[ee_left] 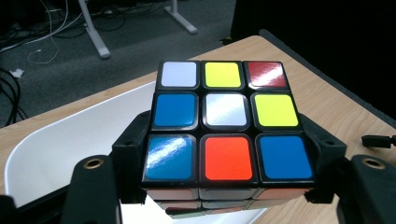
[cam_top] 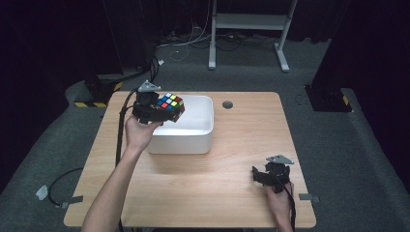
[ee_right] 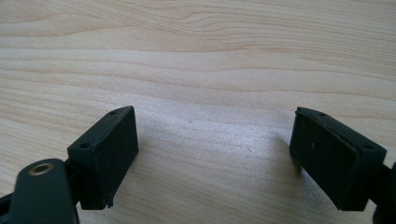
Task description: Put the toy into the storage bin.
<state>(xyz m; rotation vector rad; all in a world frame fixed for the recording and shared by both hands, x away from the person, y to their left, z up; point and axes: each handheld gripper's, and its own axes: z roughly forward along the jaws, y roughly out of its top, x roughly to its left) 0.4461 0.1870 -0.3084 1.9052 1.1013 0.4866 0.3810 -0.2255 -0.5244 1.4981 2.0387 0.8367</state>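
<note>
Tub (cam_top: pixel 186 137) set on the desk (cam_top: pixel 232 169) left of centre, cube (cam_top: pixel 170 105) held over the tub's left rear corner by the left gripper (cam_top: pixel 153 107), right gripper (cam_top: pixel 273 175) rested near the desk's front right edge, well apart from the tub.

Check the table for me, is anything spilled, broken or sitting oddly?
Nothing stands out. The scrambled puzzle cube is clamped squarely in the left gripper above the white bin; the right gripper rests open on the table.

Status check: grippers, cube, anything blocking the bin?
Left gripper shut on puzzle cube, above white bin. Right gripper open, empty, over table. Nothing in the way.
</note>
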